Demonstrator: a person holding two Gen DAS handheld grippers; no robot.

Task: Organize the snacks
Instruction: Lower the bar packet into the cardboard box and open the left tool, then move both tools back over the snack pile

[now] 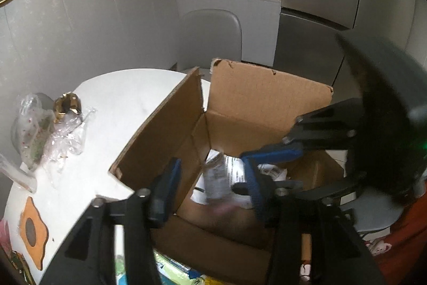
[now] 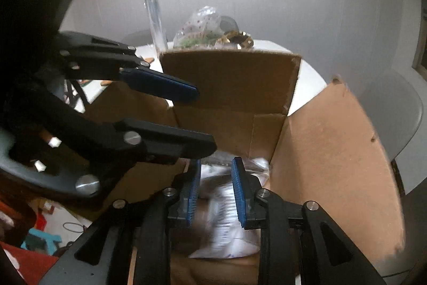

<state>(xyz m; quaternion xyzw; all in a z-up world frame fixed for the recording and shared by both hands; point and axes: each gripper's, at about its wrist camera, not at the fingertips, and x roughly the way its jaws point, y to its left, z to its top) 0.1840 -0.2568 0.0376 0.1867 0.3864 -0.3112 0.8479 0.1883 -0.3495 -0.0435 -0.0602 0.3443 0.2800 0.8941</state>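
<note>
I have both tongs over the open cardboard box (image 1: pixel 267 109), which stands on the white counter (image 1: pixel 125 98); the left tongs (image 1: pixel 210 178) are spread apart, and a blurred snack packet (image 1: pixel 216 178) sits in the gap between the pads, seemingly touching neither, so I take it as released and dropping rather than held; the right tongs (image 2: pixel 216 189) are parted a little and grasp nothing, with white printed packets (image 2: pixel 229 226) lying on the box floor below them.

My worries: in the left view the right tongs reach in from 3 o'clock, their blue tip just beside my left fingers (image 1: pixel 252 186); if I move either one sideways they could knock together; the tall flap (image 2: pixel 229 77) at 12 o'clock and the one at 3 o'clock in the right view could snag on a careless withdrawal and drag the box; the cellophane-wrapped treats (image 1: pixel 40 141) at 9 o'clock on the counter in the left view remain outside, near the counter's edge, and could be swept off if the box shifts.
</note>
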